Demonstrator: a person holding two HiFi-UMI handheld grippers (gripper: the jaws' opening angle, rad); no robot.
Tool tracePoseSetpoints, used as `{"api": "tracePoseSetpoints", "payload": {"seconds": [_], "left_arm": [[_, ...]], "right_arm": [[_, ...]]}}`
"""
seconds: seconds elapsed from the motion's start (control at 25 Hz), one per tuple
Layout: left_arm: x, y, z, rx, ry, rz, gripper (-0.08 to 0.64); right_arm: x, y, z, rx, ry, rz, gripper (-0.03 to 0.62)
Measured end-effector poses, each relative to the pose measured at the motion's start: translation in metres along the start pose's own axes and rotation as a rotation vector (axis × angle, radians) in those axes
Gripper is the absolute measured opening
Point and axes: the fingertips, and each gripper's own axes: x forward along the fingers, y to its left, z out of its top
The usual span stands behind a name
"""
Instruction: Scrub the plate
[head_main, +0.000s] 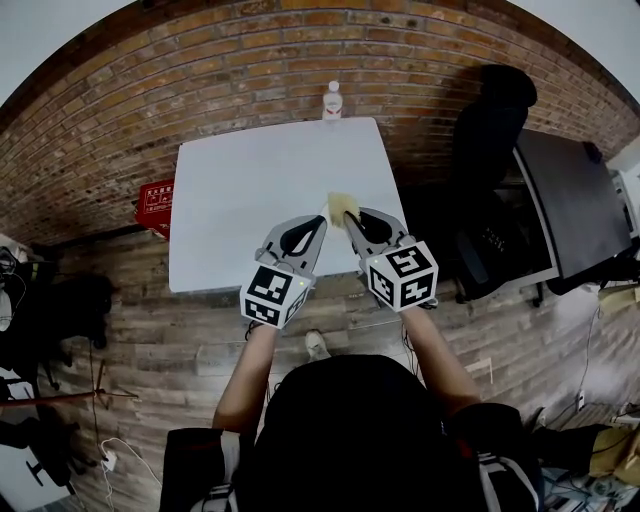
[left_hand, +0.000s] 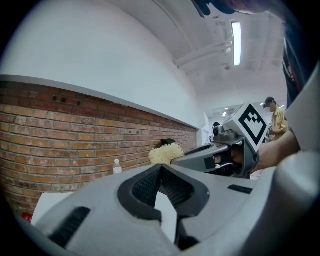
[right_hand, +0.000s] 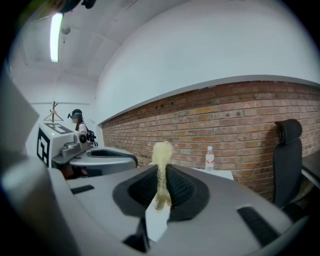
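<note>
A yellow sponge (head_main: 342, 207) hangs over the near right part of the white table (head_main: 250, 200), and my right gripper (head_main: 350, 217) is shut on it. In the right gripper view the sponge (right_hand: 161, 152) stands thin and upright, pinched between the dark pads. Just to the left, my left gripper (head_main: 321, 221) is shut with nothing in it; its tips (left_hand: 161, 168) meet. From the left gripper view the sponge (left_hand: 166, 153) and the right gripper (left_hand: 176, 159) show beside it. No plate shows in any view.
A water bottle (head_main: 332, 100) stands at the table's far edge by the brick wall. A black chair (head_main: 495, 120) and a dark desk (head_main: 575, 200) are to the right. A red box (head_main: 155, 203) sits on the floor at the table's left.
</note>
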Motion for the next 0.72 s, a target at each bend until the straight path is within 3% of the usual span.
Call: {"api": "tracePoseSetpoints", "payload": {"seconds": [0.52,0.72], "left_arm": [[-0.006,-0.035,0.007,-0.014,-0.009,0.109,0.020],[-0.008,-0.063,0.007,-0.008,-0.007,0.116,0.020]], "right_arm": [[-0.050,-0.009,0.002,0.002,-0.061,0.042,0.041],[-0.076,-0.015,-0.003,0.015,-0.083,0.049,0.041]]}}
